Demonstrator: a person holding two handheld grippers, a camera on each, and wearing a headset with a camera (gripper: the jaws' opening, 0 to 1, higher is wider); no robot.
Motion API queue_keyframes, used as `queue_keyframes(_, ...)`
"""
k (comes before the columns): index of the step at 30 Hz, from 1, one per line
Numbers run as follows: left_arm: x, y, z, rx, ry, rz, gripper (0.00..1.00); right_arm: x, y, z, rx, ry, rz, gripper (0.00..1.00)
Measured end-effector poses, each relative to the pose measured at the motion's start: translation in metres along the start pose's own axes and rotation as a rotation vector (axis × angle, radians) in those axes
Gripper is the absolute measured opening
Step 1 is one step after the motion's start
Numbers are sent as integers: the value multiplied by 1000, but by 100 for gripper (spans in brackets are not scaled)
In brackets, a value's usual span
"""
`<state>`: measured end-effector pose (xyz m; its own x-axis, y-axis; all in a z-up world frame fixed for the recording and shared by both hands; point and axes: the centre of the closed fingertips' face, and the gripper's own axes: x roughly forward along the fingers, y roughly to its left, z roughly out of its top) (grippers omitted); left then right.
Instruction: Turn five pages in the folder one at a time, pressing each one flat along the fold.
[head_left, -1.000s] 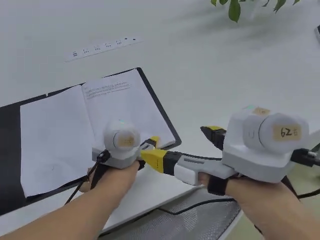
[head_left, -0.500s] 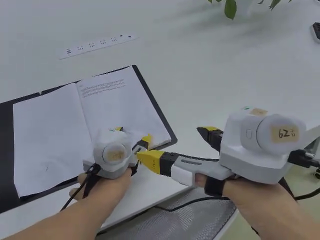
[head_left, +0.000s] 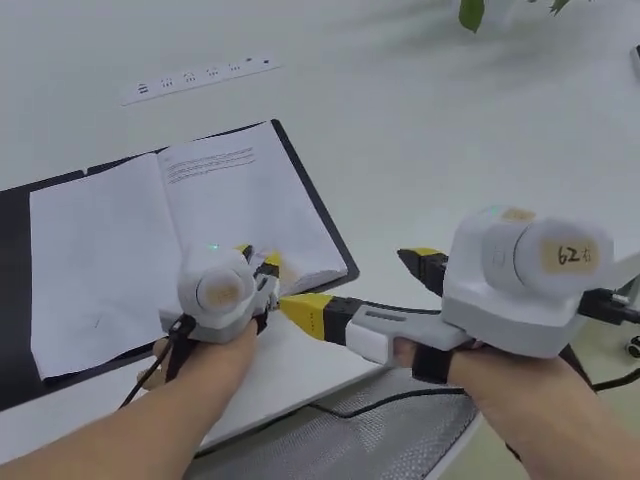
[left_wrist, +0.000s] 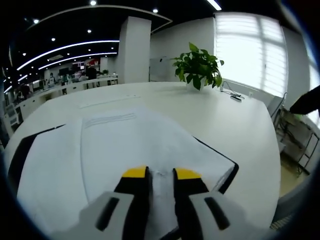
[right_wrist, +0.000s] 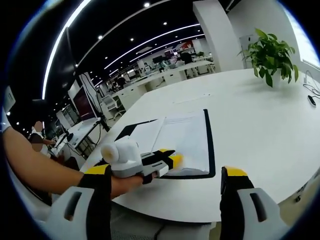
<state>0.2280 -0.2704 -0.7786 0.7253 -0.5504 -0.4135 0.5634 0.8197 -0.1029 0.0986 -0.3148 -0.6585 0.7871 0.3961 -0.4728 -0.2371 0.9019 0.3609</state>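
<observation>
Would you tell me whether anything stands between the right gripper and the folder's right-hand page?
Only the left gripper, whose jaws sit at the near corner of that page; nothing else visible does.

The folder (head_left: 215, 215) lies on the table (head_left: 450, 160), power strip (head_left: 200, 78) behind it, plant (head_left: 472, 12) farther back right

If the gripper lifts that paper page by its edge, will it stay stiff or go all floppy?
Probably floppy: the page looks like a thin single sheet, so it would likely droop away from the left gripper. It seems light. Its black folder looks stiffer and should lie flat.
</observation>
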Motion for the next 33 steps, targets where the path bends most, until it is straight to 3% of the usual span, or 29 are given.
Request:
queue_keyframes(4,0,2,-1,-20,9,-4,10,8,-2,3,51,34,29,87)
queue_keyframes(10,-1,2,-1,-51,4,-8,8,37,-2,2,290,82,102,78)
queue_keyframes(16,-1,2,-1,-58,-6,-11,8,63,-10,-8,482,90,114,66)
queue_keyframes(22,0,3,-1,-60,-9,-12,8,80,-16,-18,568,83,111,58)
queue_keyframes(28,1,3,-1,-62,-12,-11,8,90,-20,-14,673,47,118,56)
queue_keyframes(33,1,3,-1,-63,-13,-11,8,95,-23,-20,697,54,114,55)
